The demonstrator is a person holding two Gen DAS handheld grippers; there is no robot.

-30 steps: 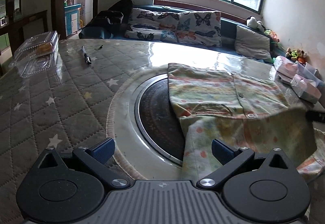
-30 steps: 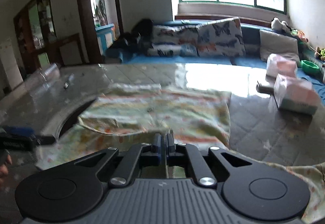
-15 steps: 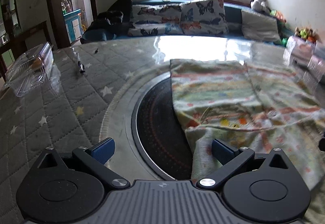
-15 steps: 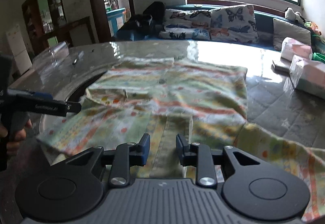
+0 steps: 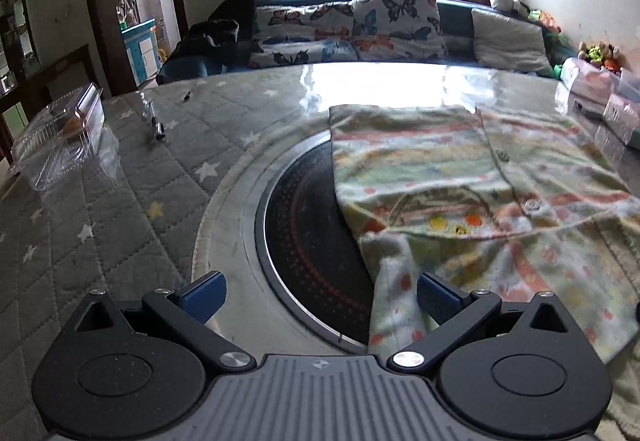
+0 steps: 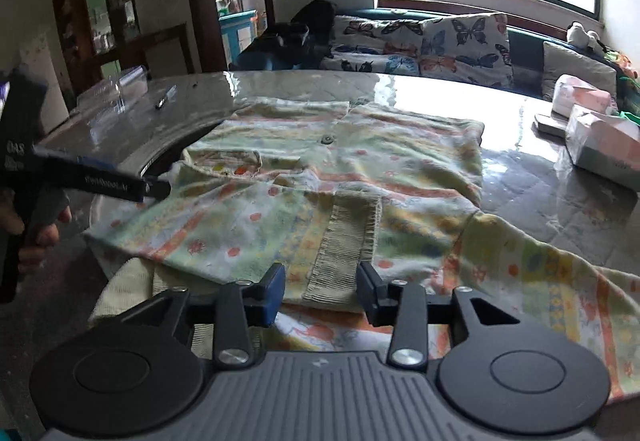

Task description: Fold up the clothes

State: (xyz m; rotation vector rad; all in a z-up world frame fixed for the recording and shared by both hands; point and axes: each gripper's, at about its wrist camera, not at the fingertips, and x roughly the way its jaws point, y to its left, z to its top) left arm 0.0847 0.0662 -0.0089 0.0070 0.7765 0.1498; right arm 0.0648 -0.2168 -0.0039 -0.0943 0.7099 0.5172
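Apparently both grippers [image 5: 319, 295] [image 6: 320, 287] agape, garment [image 6: 320, 181] edge cropped

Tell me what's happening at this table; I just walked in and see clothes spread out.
A person is folding a pastel printed garment on the table, with a handheld gripper in each hand. A sleeve with its ribbed cuff lies folded across the body. The right gripper hovers at that cuff, jaws open. The left gripper, also open, sits at the garment's near left edge, gripping nothing.
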